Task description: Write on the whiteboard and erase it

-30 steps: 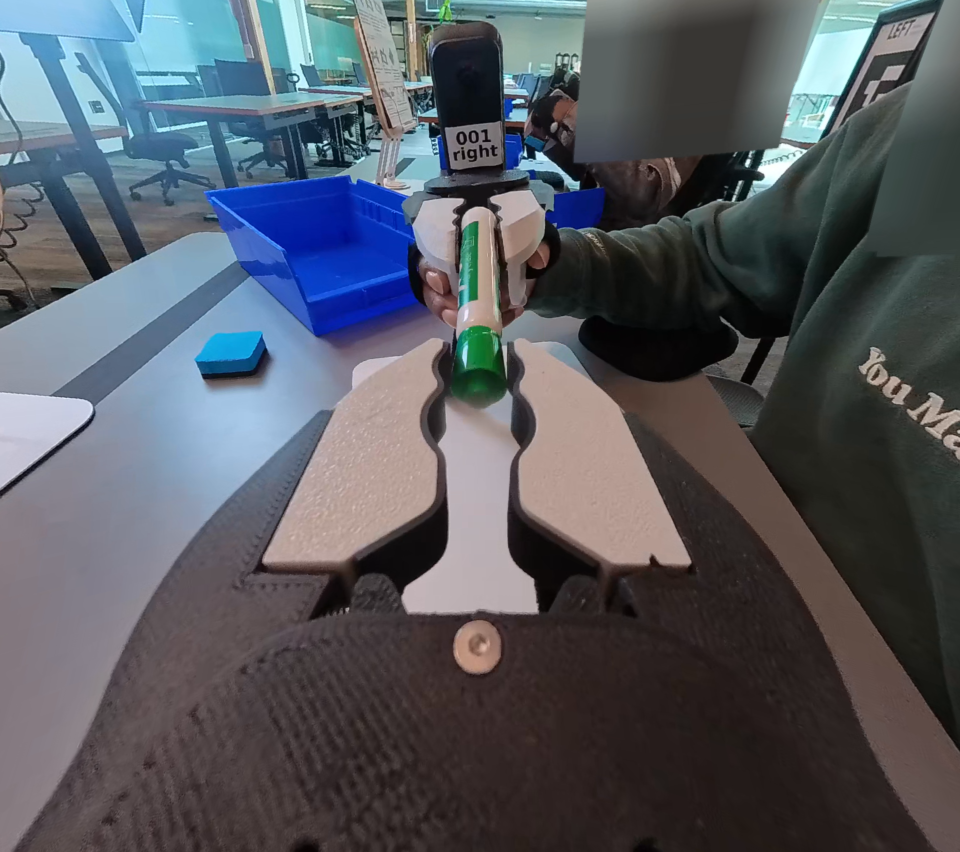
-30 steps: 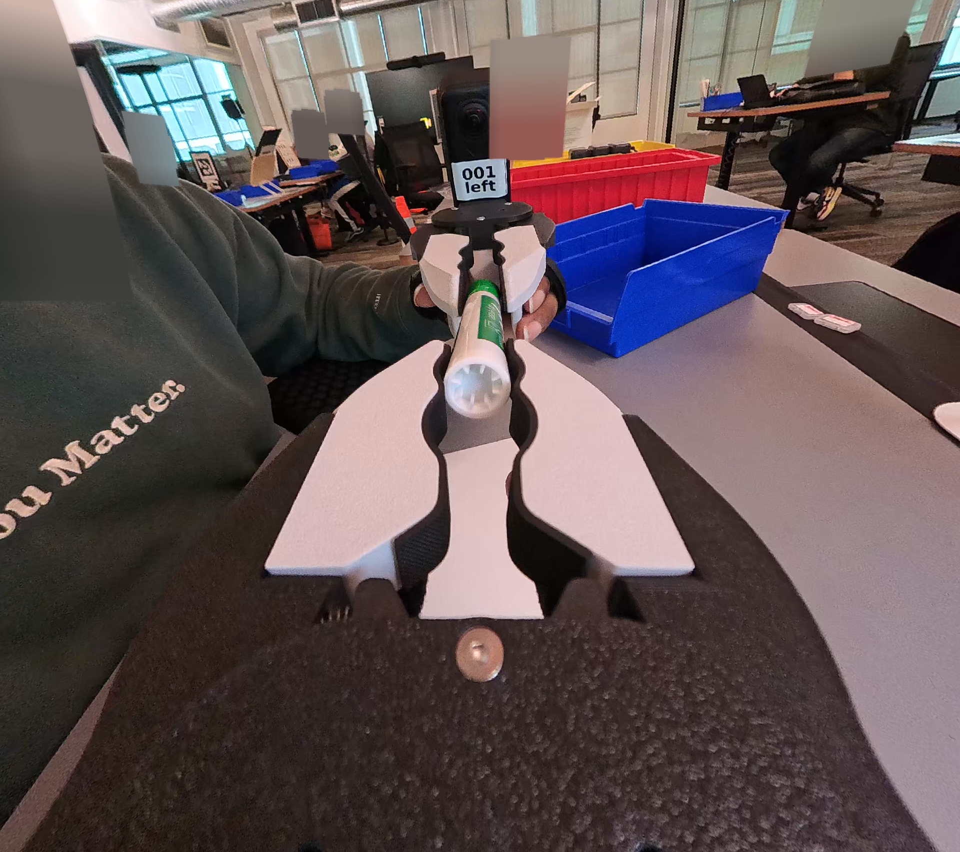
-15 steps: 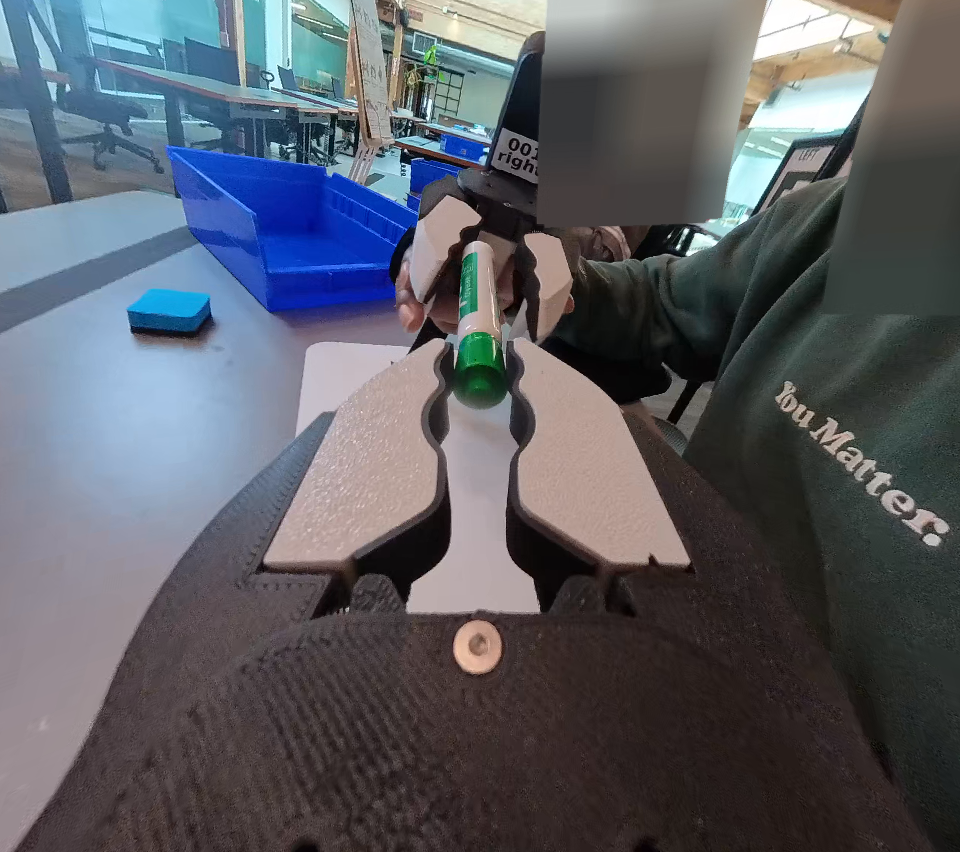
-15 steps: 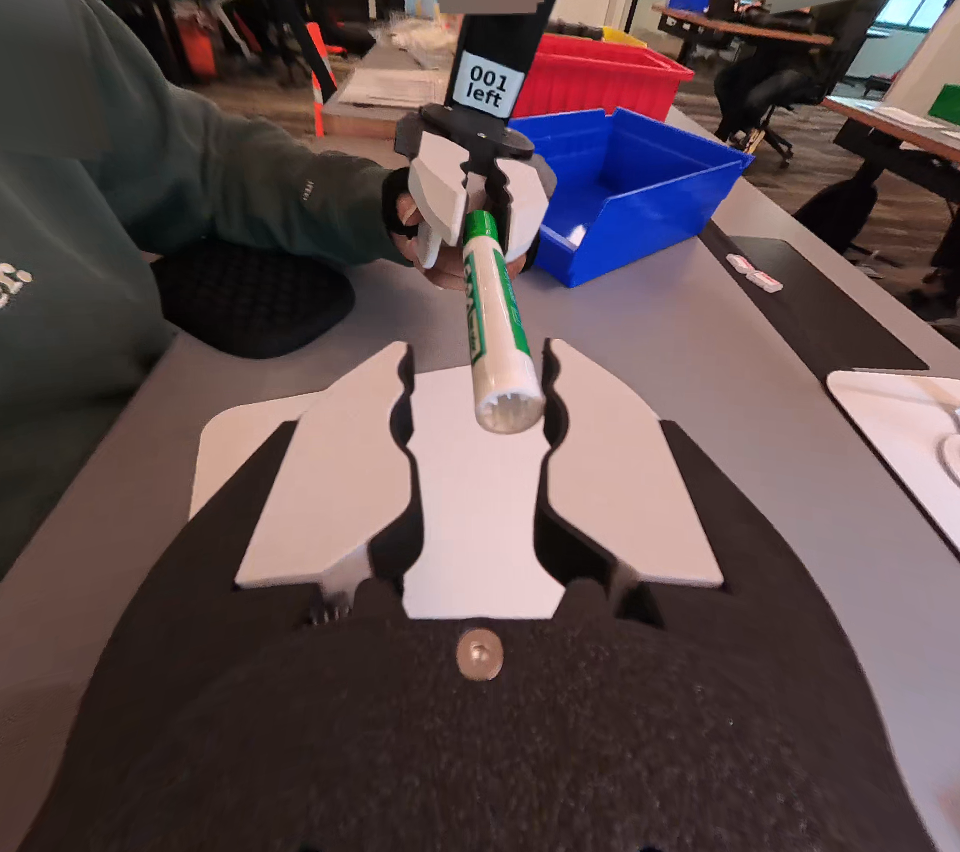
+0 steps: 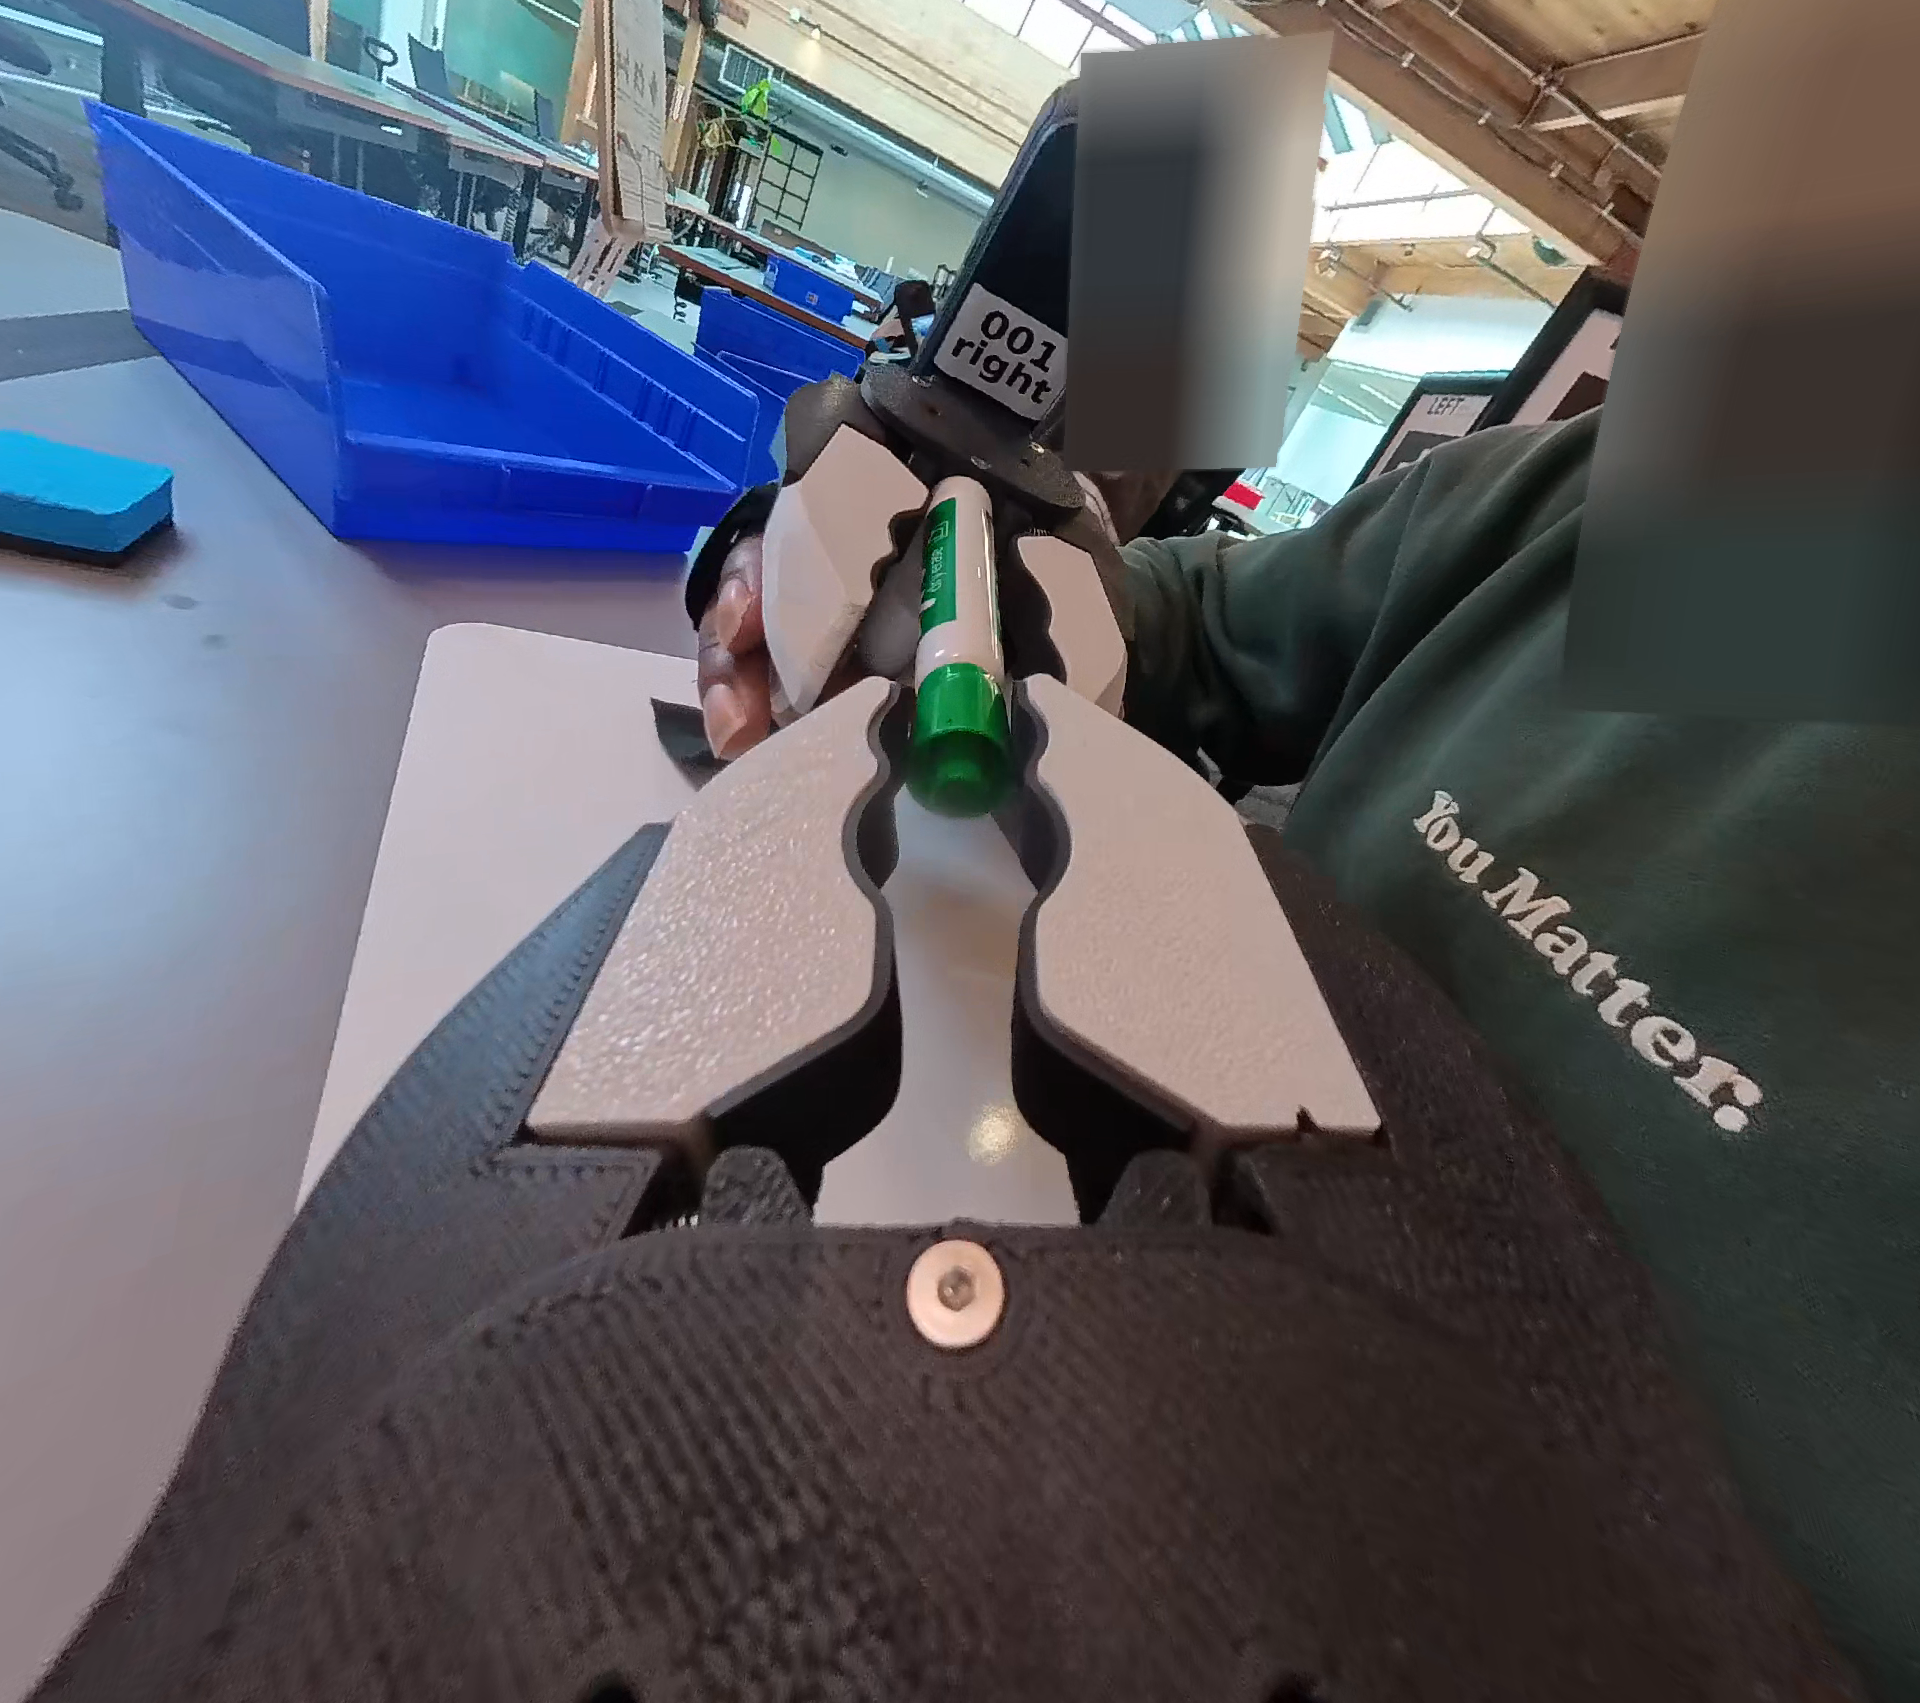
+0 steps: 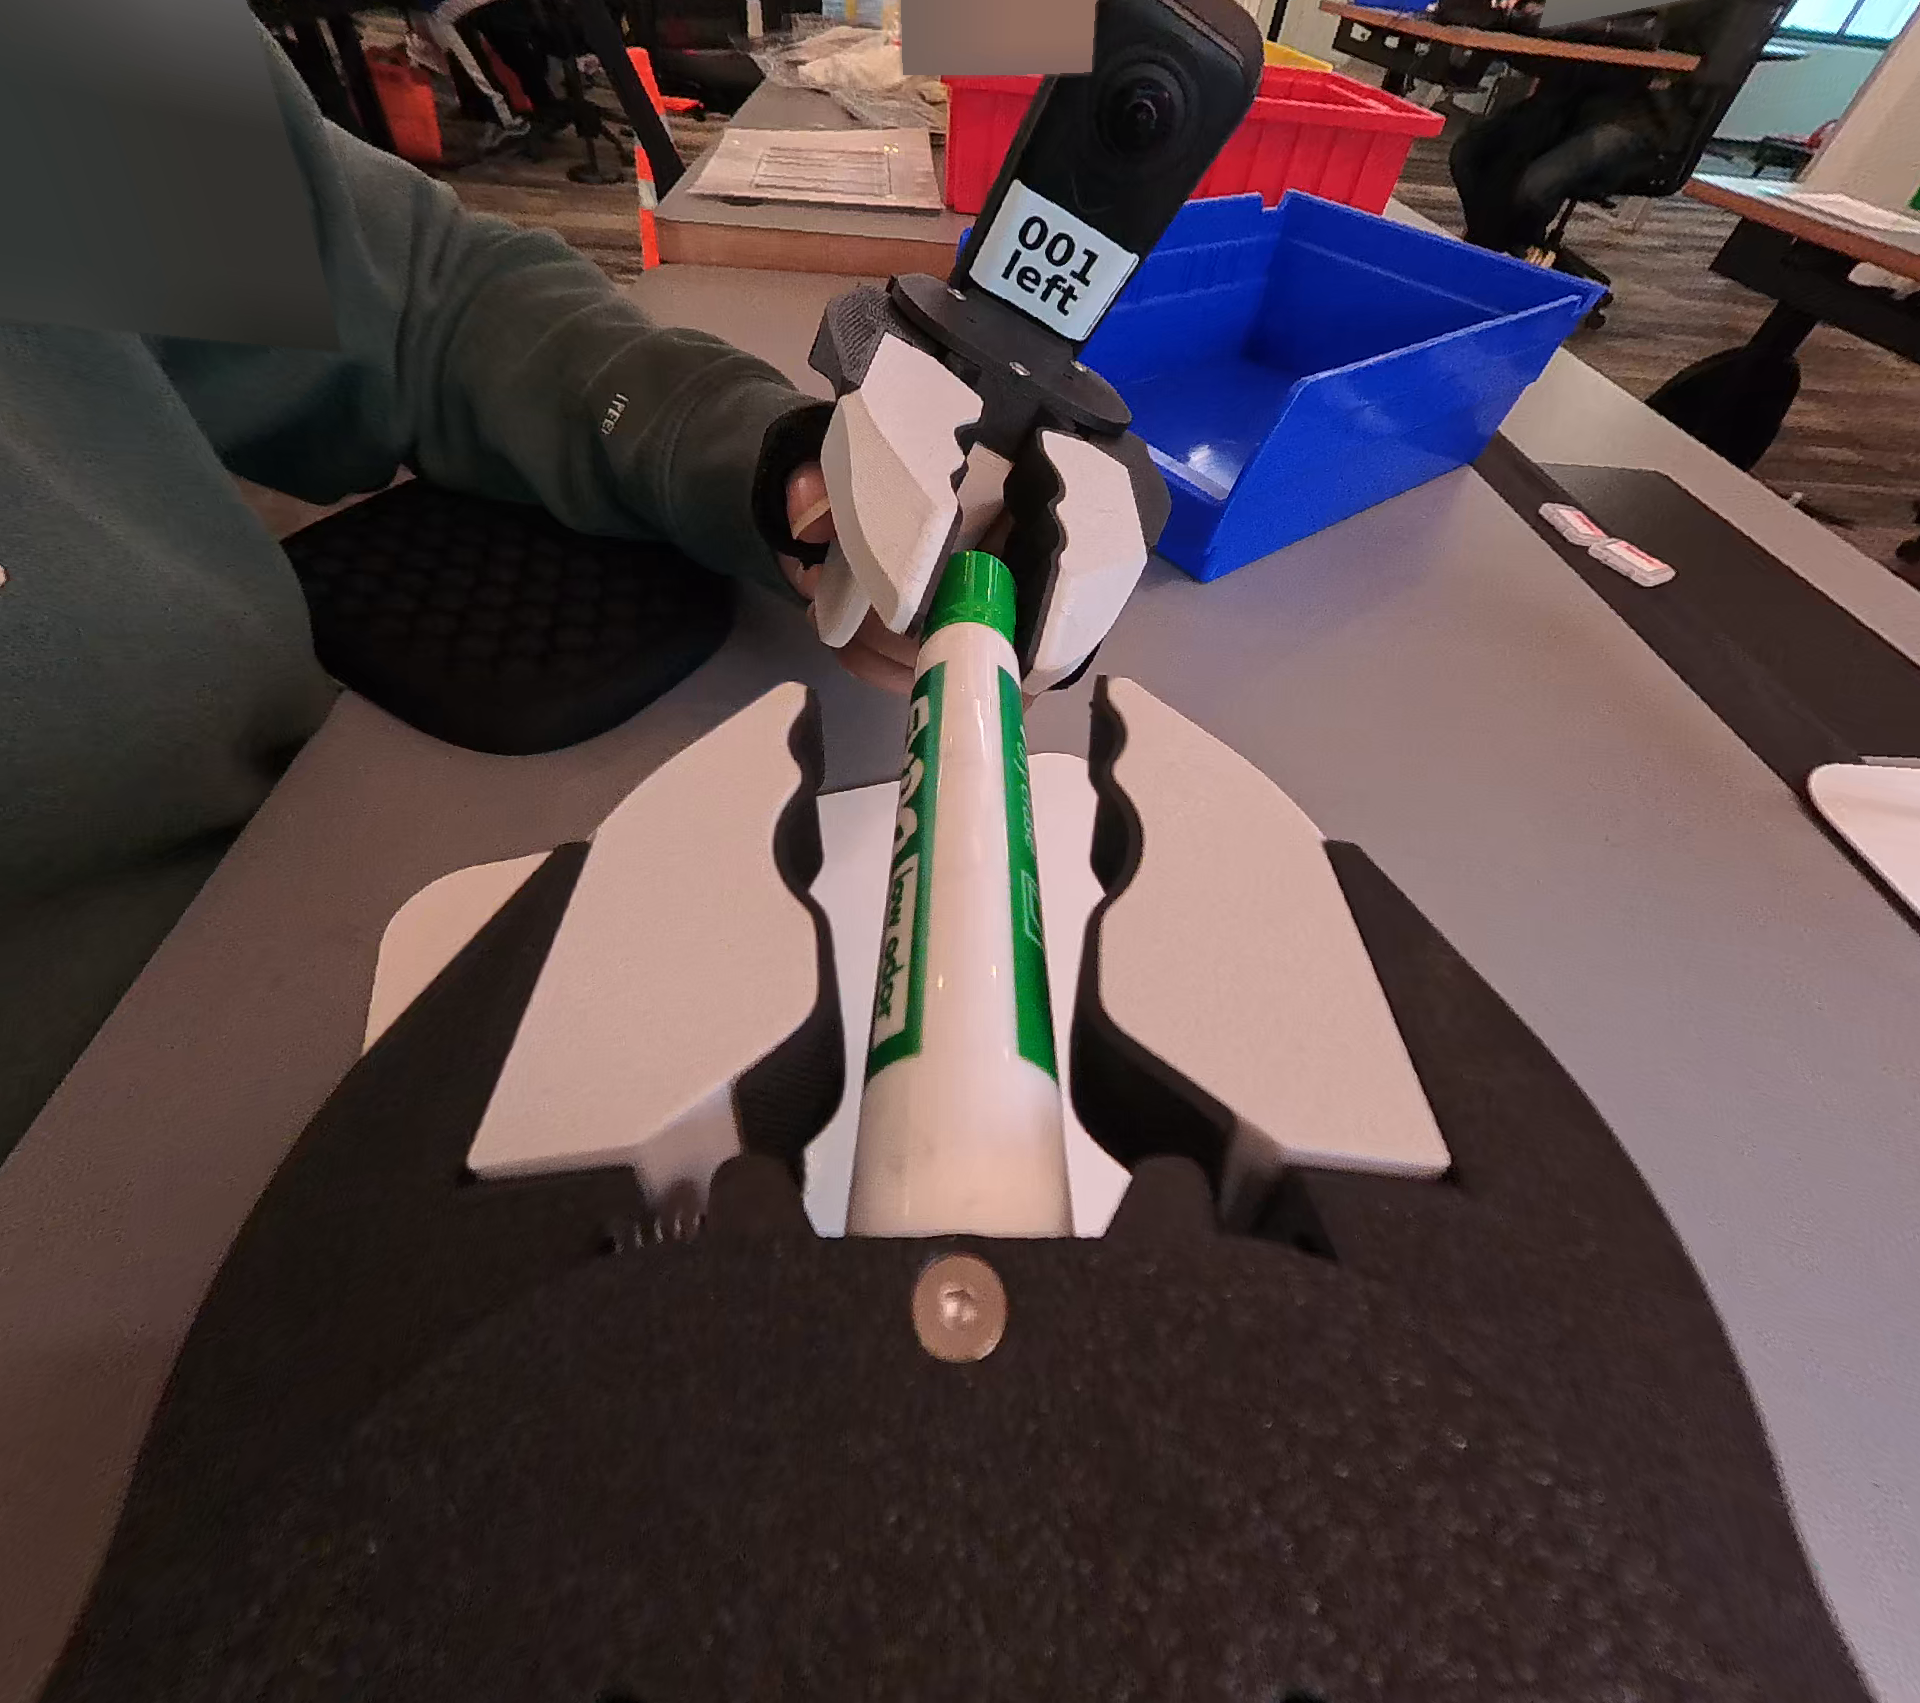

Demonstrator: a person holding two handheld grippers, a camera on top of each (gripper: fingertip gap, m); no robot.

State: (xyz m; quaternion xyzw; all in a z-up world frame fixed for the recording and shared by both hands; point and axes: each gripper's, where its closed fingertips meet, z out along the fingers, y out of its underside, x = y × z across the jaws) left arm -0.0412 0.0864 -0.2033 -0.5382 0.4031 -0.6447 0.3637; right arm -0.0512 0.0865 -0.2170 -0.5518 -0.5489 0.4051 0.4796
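We held the green marker (image 6: 961,905) between our two tools, above the small whiteboard (image 5: 499,822) that lay flat on the grey table (image 5: 156,822). Our left gripper (image 5: 951,754) was pinched on the green cap (image 5: 951,749), its fingers pressed against the cap's sides. Our right gripper (image 6: 956,718) stood spread: the white barrel lay along the gap between its fingers, reaching back to the base, with space visible on both sides.

We judged this the moment before pulling the cap off, and the risk sat with the right tool. With nothing clamped on the barrel, any pull by the left would have dragged the whole marker along, or let it tip and drop onto the board. A grip closed off-centre could have twisted the barrel and jammed the cap.

The blue eraser (image 5: 78,505) waited at the far left, near the blue bin (image 5: 416,406), well apart from the board.
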